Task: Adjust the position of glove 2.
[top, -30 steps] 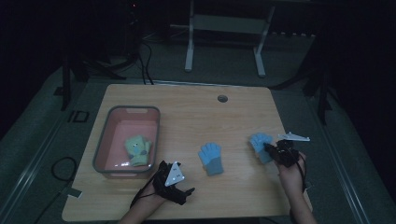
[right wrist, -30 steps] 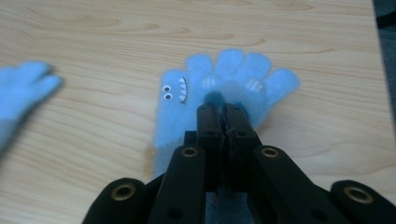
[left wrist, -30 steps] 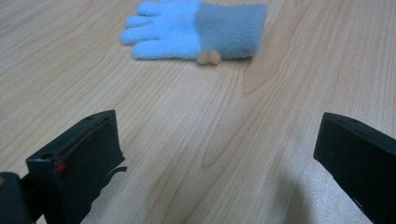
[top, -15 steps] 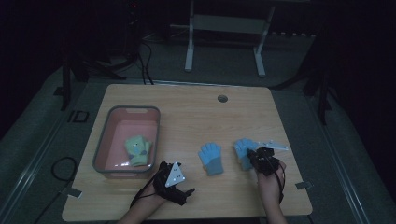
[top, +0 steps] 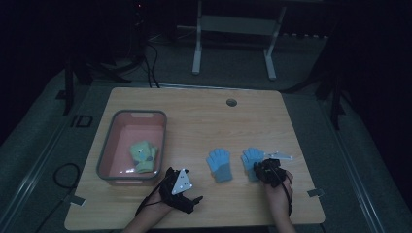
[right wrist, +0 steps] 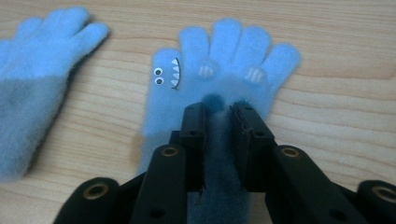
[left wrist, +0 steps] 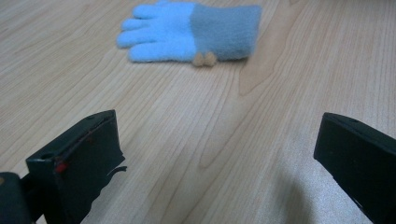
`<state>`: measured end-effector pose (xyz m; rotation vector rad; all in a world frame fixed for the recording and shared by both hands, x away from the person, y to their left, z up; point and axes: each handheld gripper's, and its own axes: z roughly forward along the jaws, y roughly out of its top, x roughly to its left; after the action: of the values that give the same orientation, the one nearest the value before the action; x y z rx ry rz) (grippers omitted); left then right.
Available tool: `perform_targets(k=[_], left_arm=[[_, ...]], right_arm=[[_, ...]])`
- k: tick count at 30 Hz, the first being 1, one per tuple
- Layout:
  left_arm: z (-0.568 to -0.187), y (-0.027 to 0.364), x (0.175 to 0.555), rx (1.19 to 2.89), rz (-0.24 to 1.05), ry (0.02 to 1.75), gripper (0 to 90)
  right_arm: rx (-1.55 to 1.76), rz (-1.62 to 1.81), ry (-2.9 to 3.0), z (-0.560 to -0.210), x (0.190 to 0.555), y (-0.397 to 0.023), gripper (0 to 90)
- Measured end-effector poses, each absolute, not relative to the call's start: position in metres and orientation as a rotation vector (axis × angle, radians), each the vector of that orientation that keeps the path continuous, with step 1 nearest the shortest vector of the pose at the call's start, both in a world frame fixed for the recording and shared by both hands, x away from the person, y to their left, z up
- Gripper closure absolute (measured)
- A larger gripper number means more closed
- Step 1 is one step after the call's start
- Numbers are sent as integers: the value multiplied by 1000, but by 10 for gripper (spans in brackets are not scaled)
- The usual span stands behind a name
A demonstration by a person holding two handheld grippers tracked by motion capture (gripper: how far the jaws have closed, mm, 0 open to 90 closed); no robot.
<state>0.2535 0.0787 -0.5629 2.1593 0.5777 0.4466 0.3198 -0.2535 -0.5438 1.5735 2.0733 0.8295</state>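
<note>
Two light blue gloves with grey cuffs lie side by side on the wooden table [top: 194, 121]. My right gripper [top: 260, 167] [right wrist: 218, 109] holds the right glove [top: 251, 156] [right wrist: 224, 60], which lies flat with its fingers pointing away. Its jaws have just been opening a little, and the bunched grey cuff still fills the narrow gap between them. The other blue glove [top: 219, 164] [right wrist: 42, 70] [left wrist: 187, 30] lies just to its left. My left gripper [top: 193, 198] [left wrist: 219, 154] rests open near the front edge and faces that glove, with bare table between its jaws.
A pink bin [top: 111, 145] stands at the left of the table with a green glove [top: 143, 155] inside. A small round hole [top: 231, 102] sits near the table's far edge. Metal frame legs stand on the floor beyond.
My right gripper has carried its blue glove leftward and down from near the table's right edge to lie beside the other blue glove. The left gripper has stayed still.
</note>
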Motion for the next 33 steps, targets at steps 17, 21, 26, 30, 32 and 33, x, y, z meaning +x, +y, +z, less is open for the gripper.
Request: perform_targets(k=[17,21,26,30,32,33], left_arm=[[-563,79,254,2150,440,589,10],[-563,80,255,2138,435,600,10],[-563,81,255,2131,430,609,9],[-563,81,255,2127,428,615,9],[-563,81,254,2132,431,606,10],[-563,81,254,2133,430,605,10]], right_arm=[[1211,973,2329,-519,331,-288,624],[1133,976,2379,-523,336,-283,619],[1130,991,2382,-530,340,-280,599],[1122,967,2396,-539,339,-277,592],[1117,960,2397,-543,339,-277,593],[1116,959,2398,-545,338,-277,595]])
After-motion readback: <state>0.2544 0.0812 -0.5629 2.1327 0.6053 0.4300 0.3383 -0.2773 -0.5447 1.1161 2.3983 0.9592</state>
